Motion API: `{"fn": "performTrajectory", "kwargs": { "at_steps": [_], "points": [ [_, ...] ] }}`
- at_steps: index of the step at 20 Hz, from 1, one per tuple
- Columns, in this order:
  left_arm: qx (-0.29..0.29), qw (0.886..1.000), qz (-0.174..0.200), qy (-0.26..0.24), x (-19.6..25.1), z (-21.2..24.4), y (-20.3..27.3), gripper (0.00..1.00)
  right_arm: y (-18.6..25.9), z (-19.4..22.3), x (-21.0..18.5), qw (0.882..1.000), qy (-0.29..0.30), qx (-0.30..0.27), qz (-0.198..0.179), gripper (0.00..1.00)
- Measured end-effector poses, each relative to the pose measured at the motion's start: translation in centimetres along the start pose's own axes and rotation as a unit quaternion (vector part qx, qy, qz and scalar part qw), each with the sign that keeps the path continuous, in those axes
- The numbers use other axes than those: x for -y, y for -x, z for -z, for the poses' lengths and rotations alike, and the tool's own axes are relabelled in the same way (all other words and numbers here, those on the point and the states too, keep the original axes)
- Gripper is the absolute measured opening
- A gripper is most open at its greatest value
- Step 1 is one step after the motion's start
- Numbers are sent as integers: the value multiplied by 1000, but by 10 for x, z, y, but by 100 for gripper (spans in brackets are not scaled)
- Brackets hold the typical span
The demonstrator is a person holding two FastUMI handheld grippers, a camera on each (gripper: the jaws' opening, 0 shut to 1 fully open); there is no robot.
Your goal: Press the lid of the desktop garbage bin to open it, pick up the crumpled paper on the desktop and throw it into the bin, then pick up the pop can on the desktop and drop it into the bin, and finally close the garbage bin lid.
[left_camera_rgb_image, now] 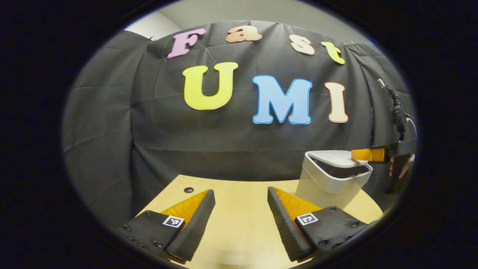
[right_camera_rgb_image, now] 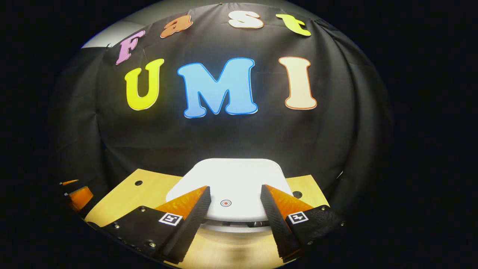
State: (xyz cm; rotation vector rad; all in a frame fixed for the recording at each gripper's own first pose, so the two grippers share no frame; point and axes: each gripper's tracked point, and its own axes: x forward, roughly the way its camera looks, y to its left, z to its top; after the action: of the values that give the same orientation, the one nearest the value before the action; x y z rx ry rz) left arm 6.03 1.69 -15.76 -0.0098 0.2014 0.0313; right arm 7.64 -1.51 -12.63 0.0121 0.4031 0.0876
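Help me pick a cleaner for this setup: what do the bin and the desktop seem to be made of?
The bin looks like moulded plastic, pale grey-white with a smooth, slightly glossy skin; its lid has soft rounded corners and an even sheen. The desktop looks like light wood or a wood-look laminate, matte and pale yellow, with faint grain; which of the two, I cannot tell.

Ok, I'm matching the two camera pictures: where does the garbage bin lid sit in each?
Left gripper view: garbage bin lid at right, atop the bin, the right gripper at its edge.
Right gripper view: lid low centre, between the fingers.
Shared landmark: the wooden desktop.
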Motion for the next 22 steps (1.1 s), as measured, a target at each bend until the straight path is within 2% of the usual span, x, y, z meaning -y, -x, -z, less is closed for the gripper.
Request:
{"fn": "performTrajectory", "kwargs": {
  "at_steps": [1, 2, 4, 13, 19, 22],
  "points": [
    [-1, 1000, -2, 0, -1, 0, 2, 96, -1, 4, 0, 1000, 3, -3, 1, 88],
    [-1, 1000, -4, 0, -3, 0, 4, 92, 0, 8, 0, 1000, 5, -6, 2, 88],
    [-1, 1000, -6, 1, -5, 0, 6, 96, -1, 14, 0, 1000, 8, -10, 3, 88],
    [-7, 1000, -7, 0, -1, 5, 11, 94, 1, 21, -2, 1000, 24, -1, 11, 89],
    [-10, 1000, -3, -1, 3, 8, 10, 96, 1, 24, -2, 999, 28, 18, 21, 89],
    [-11, 1000, -2, 1, 4, 11, 9, 93, 2, 25, -4, 999, 28, 28, 23, 89]
  ]
}}
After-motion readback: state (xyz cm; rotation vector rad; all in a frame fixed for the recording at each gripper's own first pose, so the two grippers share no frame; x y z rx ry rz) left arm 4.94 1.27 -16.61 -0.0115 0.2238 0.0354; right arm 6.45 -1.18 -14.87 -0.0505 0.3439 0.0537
